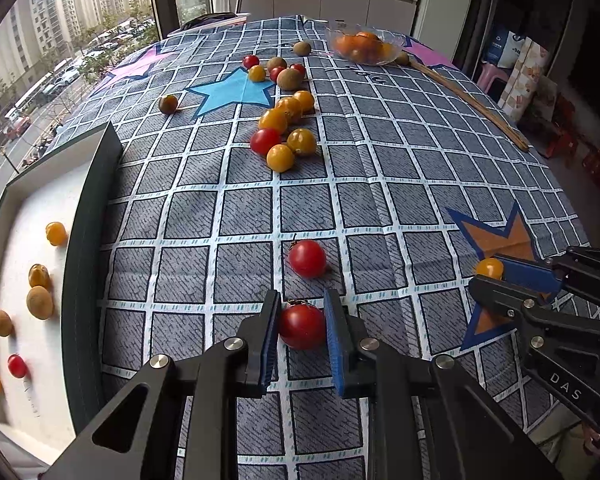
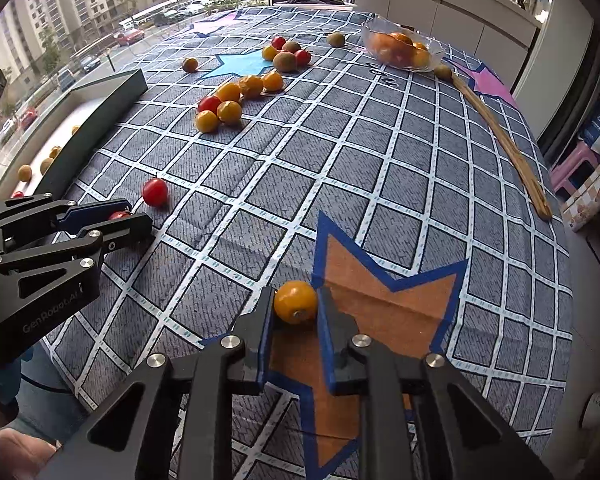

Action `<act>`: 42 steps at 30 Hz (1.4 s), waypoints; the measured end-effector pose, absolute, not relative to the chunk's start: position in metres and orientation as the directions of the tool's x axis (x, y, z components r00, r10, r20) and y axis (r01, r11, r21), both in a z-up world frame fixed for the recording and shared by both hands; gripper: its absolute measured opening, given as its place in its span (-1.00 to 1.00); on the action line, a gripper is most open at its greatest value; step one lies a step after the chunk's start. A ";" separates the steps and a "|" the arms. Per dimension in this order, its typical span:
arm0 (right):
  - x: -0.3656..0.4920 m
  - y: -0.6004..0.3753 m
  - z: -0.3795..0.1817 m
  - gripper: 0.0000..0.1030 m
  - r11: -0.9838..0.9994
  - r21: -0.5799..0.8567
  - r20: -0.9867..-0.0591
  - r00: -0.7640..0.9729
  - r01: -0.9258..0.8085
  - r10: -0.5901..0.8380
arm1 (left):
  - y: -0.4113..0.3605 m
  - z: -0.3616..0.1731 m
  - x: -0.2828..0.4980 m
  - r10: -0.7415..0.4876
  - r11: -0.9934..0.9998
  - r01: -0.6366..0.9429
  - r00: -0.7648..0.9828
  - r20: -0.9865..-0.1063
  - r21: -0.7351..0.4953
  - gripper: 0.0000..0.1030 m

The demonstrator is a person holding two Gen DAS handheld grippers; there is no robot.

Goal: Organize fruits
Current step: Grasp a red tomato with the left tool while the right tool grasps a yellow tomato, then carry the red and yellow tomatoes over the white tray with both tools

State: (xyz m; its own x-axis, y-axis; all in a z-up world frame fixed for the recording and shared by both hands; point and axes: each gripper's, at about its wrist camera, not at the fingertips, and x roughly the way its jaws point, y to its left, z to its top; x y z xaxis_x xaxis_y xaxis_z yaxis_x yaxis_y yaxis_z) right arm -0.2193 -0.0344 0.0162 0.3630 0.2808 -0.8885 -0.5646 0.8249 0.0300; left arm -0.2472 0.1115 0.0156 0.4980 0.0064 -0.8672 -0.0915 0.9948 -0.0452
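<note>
Jaws narrow on fruit | your left gripper (image 1: pixel 302 326) pinches red tomato (image 1: pixel 302 327) between its pads | right gripper (image 2: pixel 296 303) clamps yellow tomato (image 2: pixel 296 301) likewise | both gripped for carrying to tray (image 1: pixel 88 216), left of left jaws

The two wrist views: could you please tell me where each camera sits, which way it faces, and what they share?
Left wrist view: on the left gripper, looking forward over the tablecloth; its jaws flank a red tomato, tray alongside.
Right wrist view: on the right gripper, facing likewise; its jaws flank a yellow tomato on the orange star.
Shared: each shows the other gripper, the loose red tomato, the fruit cluster, the glass bowl and the wooden stick.
</note>
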 end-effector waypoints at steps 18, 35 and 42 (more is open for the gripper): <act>-0.216 -0.010 0.039 -0.57 0.791 0.195 -0.876 0.259 -0.580 0.406 | 0.170 0.053 -0.286 0.059 0.972 -0.218 0.579 -0.813 -0.085 -0.54; -0.231 0.108 0.079 -0.57 0.625 0.177 -0.857 0.193 -0.760 0.478 | 0.280 0.057 -0.349 0.238 0.874 -0.479 0.568 -0.788 -0.081 -0.54; -0.244 0.176 0.080 -0.57 0.528 0.193 -0.859 0.119 -0.827 0.499 | 0.317 0.042 -0.370 0.311 0.820 -0.570 0.514 -0.799 -0.047 -0.54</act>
